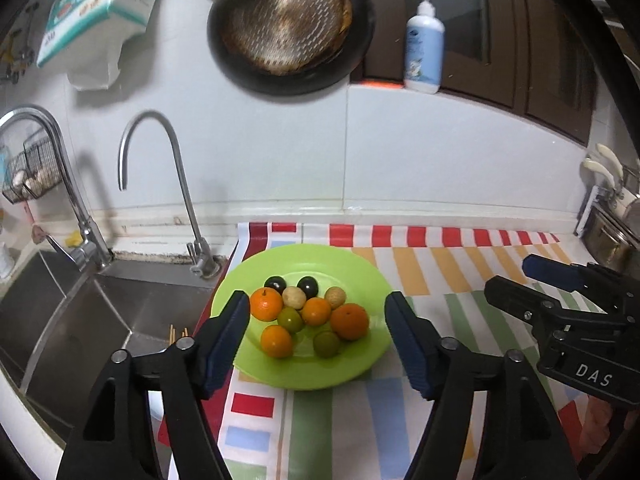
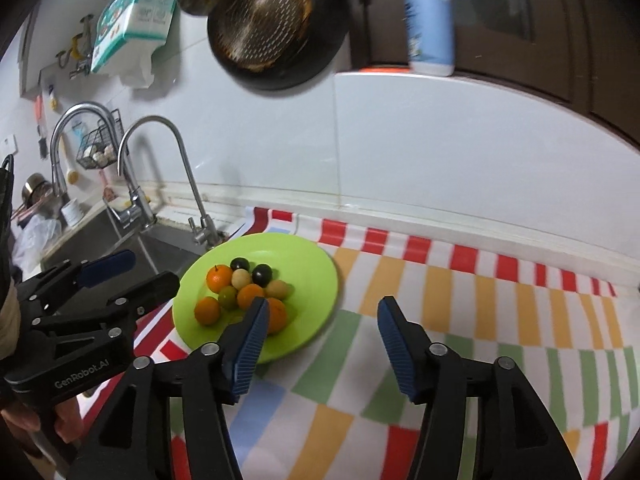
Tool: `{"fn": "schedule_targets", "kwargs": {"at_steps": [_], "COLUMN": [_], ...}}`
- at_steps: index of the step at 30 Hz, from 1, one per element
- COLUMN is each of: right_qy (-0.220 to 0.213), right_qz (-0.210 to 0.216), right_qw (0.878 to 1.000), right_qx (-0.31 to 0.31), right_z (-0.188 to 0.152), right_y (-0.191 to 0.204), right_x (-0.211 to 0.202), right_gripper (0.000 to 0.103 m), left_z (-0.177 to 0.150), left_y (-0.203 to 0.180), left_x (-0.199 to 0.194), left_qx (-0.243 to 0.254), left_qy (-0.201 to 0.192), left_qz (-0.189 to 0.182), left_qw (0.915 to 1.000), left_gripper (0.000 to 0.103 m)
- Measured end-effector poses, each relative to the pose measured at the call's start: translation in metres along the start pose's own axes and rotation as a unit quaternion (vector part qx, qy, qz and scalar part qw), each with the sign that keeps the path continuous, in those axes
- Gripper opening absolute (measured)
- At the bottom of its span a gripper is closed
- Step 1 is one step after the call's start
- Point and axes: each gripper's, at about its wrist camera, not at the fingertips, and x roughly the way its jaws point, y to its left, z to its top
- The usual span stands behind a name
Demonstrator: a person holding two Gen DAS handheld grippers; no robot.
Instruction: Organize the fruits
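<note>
Fruits are sitting clustered mid green plate, so nothing's rolling off. Left gripper and right gripper are hovering short of it, jaws parted, holding nothing. Plate is crowding the sink edge; striped cloth rightward is offering free room.

Striped, checked tablecloth in red, orange, green and blue over the counter; steel sink at its left edge with two curved taps behind; chopsticks in the basin; dark pan hanging on the white wall; tissue pack beside it; pump bottle upright on the ledge
</note>
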Motion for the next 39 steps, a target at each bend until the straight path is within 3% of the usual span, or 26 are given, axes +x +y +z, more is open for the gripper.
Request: {"fn": "schedule_targets", "kwargs": {"at_steps": [7, 16, 39], "right_qy": [-0.03, -0.05, -0.061], "right_qz": [-0.037, -0.076, -0.116], "right_qw": [0.999, 0.995, 0.989], "right_qx": [0.016, 0.031, 0.062], "right_z": [-0.016, -0.04, -0.074], "right_y": [-0.008, -0.014, -0.015], "right_x": [-0.051, -0.1, -0.152], "right_gripper": [0.068, 0.068, 0.068], "left_z": [-0.006, -0.019, -0.036], "left_y": [-0.018, -0.034, -0.051], "left_x": [-0.036, -0.073, -0.11], "left_qx": [0.014, 0.029, 0.068], "left_qy": [-0.02, -0.031, -0.053], "left_qz": [-0.017, -0.039, -0.051], "left_qw": [0.9995, 0.9984, 0.995], "left_gripper": [0.075, 0.078, 0.088]}}
